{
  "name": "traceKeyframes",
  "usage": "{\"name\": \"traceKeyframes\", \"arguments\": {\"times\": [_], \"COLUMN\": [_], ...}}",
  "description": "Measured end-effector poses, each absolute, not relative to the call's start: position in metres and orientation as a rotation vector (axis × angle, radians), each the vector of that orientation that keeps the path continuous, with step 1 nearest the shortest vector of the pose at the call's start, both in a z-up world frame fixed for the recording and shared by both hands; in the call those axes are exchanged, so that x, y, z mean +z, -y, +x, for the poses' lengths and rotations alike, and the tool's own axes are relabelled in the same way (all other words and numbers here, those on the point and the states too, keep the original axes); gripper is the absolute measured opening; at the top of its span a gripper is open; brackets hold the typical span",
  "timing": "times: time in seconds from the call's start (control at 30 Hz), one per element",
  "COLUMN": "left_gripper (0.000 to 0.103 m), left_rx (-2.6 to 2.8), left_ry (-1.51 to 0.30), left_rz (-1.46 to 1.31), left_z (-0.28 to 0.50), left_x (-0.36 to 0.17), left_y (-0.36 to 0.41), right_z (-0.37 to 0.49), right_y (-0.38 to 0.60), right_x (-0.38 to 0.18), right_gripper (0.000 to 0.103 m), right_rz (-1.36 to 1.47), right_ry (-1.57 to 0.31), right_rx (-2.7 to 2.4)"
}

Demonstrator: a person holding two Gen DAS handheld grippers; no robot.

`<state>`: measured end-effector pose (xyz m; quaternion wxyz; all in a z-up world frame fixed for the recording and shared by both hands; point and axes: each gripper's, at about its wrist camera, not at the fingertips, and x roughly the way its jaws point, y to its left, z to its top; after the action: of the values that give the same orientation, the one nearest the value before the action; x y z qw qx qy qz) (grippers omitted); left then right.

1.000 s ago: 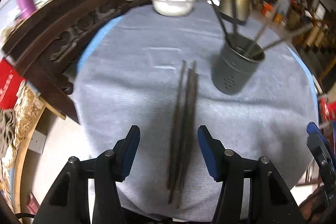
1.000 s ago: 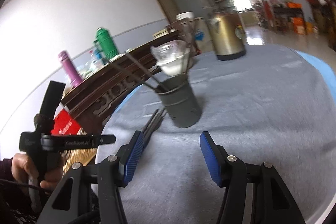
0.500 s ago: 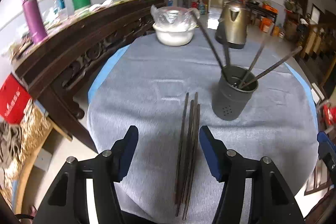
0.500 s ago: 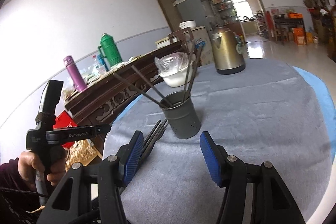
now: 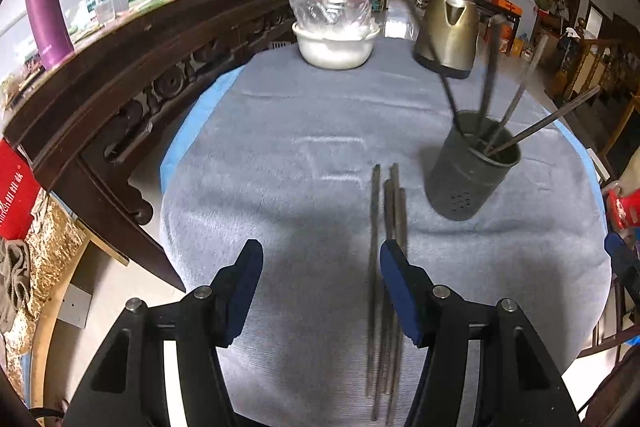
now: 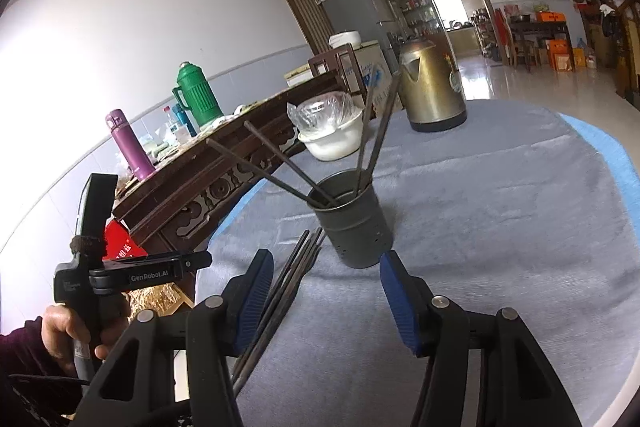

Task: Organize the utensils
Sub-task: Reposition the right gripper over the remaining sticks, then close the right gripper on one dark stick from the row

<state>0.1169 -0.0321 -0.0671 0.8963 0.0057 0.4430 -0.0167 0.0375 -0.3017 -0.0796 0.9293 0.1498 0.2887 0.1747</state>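
The round table (image 5: 280, 155) carries a grey cloth. On it stands a dark utensil holder (image 5: 470, 169) with four chopsticks inside. Four loose chopsticks (image 5: 386, 267) lie beside it, under the left gripper's (image 5: 320, 291) right finger. Both the left gripper and the right gripper (image 6: 326, 293) stand half open and hold nothing.

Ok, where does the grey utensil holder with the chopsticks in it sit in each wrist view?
Left wrist: the utensil holder stands right of centre, beyond the loose chopsticks lying on the cloth.
Right wrist: the holder stands near the centre, just above the open jaws, with the loose chopsticks at its lower left.
Shared landmark: the brass kettle, behind the holder in both views.
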Motion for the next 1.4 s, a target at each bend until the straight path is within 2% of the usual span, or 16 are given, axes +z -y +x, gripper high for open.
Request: {"name": "traceKeyframes", "arguments": {"times": [0.2,0.23,0.3,0.5,0.7,0.97,1.2,1.4], "left_gripper": [0.062,0.062,0.062,0.062,0.062,0.062,0.062,0.062], "left_rx": [-0.099,-0.115,-0.142,-0.248,-0.302,-0.325,-0.342,-0.341], "left_ry": [-0.949,-0.956,-0.964,-0.969,-0.999,-1.024,-1.04,-1.049], "left_rz": [0.004,-0.004,-0.017,-0.039,-0.084,-0.11,-0.118,-0.125], "left_z": [0.118,0.118,0.116,0.111,0.1,0.093,0.097,0.102], "left_x": [-0.085,-0.088,-0.093,-0.102,-0.117,-0.124,-0.128,-0.129], "left_y": [0.016,0.014,0.01,0.008,-0.002,-0.017,-0.021,-0.021], "right_z": [0.053,0.055,0.06,0.071,0.084,0.109,0.123,0.123], "right_y": [0.274,0.27,0.261,0.236,0.225,0.199,0.176,0.173], "right_x": [-0.089,-0.091,-0.096,-0.111,-0.14,-0.164,-0.185,-0.192], "right_gripper": [0.057,0.054,0.038,0.037,0.03,0.03,0.022,0.019], "right_rz": [0.319,0.316,0.318,0.319,0.37,0.368,0.331,0.294], "right_ry": [-0.651,-0.663,-0.695,-0.775,-0.883,-0.983,-1.058,-1.071], "right_rx": [0.352,0.347,0.344,0.337,0.303,0.307,0.307,0.292]}}
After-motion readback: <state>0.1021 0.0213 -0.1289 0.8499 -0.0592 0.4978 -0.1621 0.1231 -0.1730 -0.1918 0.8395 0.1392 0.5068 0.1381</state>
